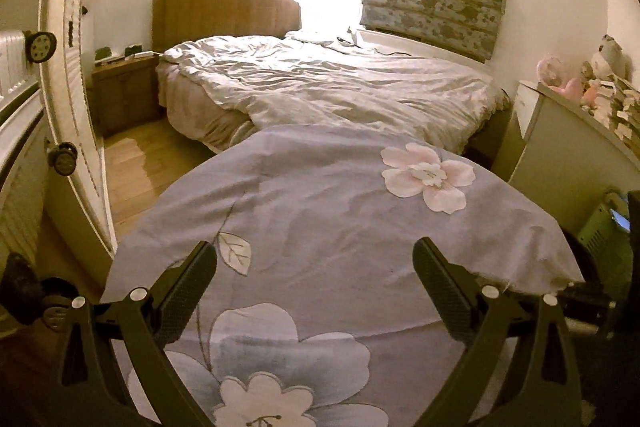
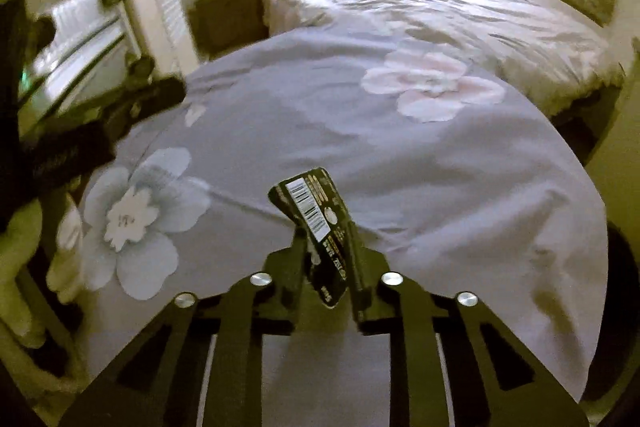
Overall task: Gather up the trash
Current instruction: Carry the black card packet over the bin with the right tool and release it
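My right gripper (image 2: pixel 326 251) is clamped on a thin black barcode-printed wrapper (image 2: pixel 316 223) held just above the grey flowered cloth (image 2: pixel 440 187), light, crinkly and probably slippery, so I'd pinch mid-body, while my left gripper (image 1: pixel 316 267) hangs wide open.

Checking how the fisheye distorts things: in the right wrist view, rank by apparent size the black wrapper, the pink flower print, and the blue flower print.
1. Blue flower print
2. Pink flower print, slightly smaller, though it lies farther away, so that is unsure
3. Black wrapper in the right gripper
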A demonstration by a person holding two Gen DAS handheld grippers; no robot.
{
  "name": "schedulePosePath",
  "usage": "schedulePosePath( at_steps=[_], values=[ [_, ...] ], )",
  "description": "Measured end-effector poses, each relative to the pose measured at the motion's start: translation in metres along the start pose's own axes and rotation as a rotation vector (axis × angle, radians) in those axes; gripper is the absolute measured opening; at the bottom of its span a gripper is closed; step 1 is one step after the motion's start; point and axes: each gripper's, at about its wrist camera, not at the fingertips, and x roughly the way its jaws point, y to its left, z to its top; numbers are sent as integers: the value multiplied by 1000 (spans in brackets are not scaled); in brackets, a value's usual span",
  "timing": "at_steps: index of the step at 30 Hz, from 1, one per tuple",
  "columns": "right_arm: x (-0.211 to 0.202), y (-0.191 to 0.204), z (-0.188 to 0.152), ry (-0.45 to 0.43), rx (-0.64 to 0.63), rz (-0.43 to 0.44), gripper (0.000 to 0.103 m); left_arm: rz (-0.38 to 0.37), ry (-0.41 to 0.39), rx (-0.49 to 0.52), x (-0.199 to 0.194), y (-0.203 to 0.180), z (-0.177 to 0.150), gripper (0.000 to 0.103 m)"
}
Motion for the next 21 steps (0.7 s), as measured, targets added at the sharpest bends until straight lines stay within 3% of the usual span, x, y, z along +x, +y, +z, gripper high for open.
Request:
schedulePosePath(
  at_steps=[2,9,16,21],
  values=[
    [-3,-14,0,-21,42,-18,8,-6,4,5,1,-3,-2,97],
    [-26,-70,-2,-115,226,-3,6,-26,17,21,4,-14,-6,97],
    [-72,-156,-16,-227,449,-198,6,-45,19,37,5,-24,-9,97],
    [-86,-201,-35,-230,549,-339,6,-51,16,50,4,-30,-9,97]
  ],
)
